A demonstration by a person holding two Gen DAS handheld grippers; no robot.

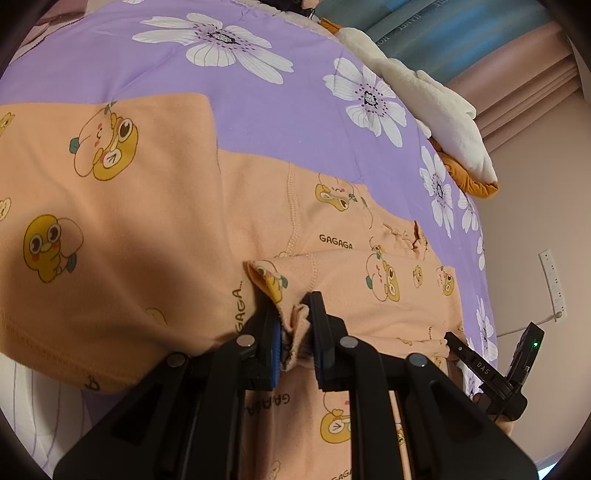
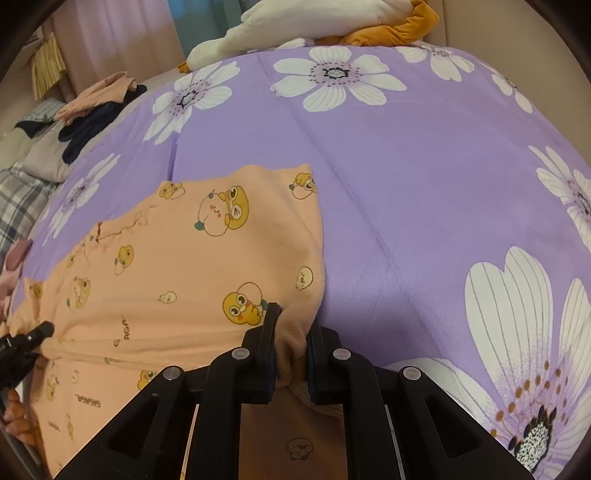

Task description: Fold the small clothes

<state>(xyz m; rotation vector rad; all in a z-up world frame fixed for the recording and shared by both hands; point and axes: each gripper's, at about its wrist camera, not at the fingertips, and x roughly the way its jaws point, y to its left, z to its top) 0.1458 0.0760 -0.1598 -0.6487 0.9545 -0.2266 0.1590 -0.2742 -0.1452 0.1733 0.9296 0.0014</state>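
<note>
My left gripper (image 1: 295, 332) and right gripper (image 2: 291, 347) each pinch a bunched near edge of the soft peach duck-print cotton garment (image 1: 122, 221). It's light and floppy on the purple flowered bedspread (image 2: 406, 184), so I reckon gripping seams or corners works best.

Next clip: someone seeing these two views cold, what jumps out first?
The peach pyjama garment with yellow duck cartoons, spread on a purple bedspread printed with big white flowers. Each hand-held gripper, left and right, is shut on a bunched fold of the garment's near edge. At the bed's far side lies a white and orange plush toy.
</note>
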